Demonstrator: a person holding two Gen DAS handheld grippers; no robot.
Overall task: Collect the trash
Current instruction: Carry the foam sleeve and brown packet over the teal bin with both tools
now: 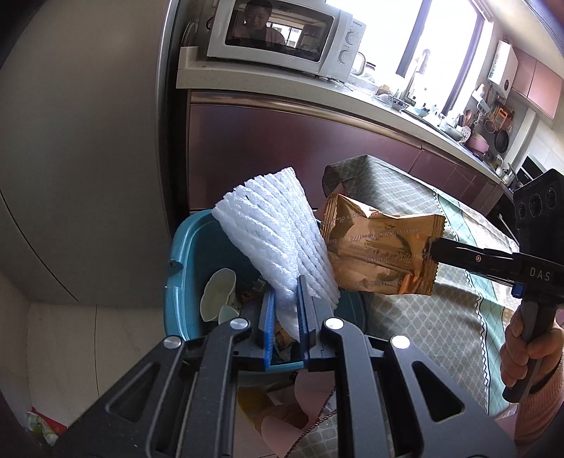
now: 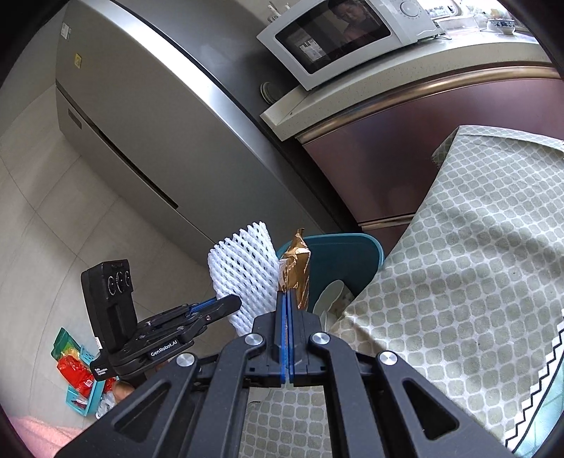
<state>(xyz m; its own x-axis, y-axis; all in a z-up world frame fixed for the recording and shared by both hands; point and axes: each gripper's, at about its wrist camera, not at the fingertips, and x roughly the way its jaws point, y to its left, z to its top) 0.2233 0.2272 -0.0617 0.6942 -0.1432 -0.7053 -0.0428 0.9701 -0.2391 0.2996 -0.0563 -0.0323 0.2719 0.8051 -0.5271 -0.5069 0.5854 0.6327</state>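
My left gripper (image 1: 284,299) is shut on a white foam fruit net (image 1: 271,232), which stands up above the teal trash bin (image 1: 183,253). In the right wrist view the same net (image 2: 243,278) shows left of centre, with the left gripper (image 2: 229,304) holding its lower end. My right gripper (image 2: 286,299) is shut on the edge of a golden snack wrapper (image 2: 296,271). From the left wrist view that wrapper (image 1: 380,253) hangs beside the net, over the bin's right side, pinched by the right gripper (image 1: 435,246). The bin (image 2: 338,260) holds pale shells and scraps.
A table with a green patterned cloth (image 1: 423,218) stands right of the bin. A grey fridge (image 2: 141,116) and maroon cabinets (image 1: 282,151) with a microwave (image 1: 282,31) lie behind. Colourful packets in a small basket (image 2: 81,373) lie on the tiled floor. A hand (image 1: 518,348) grips the right handle.
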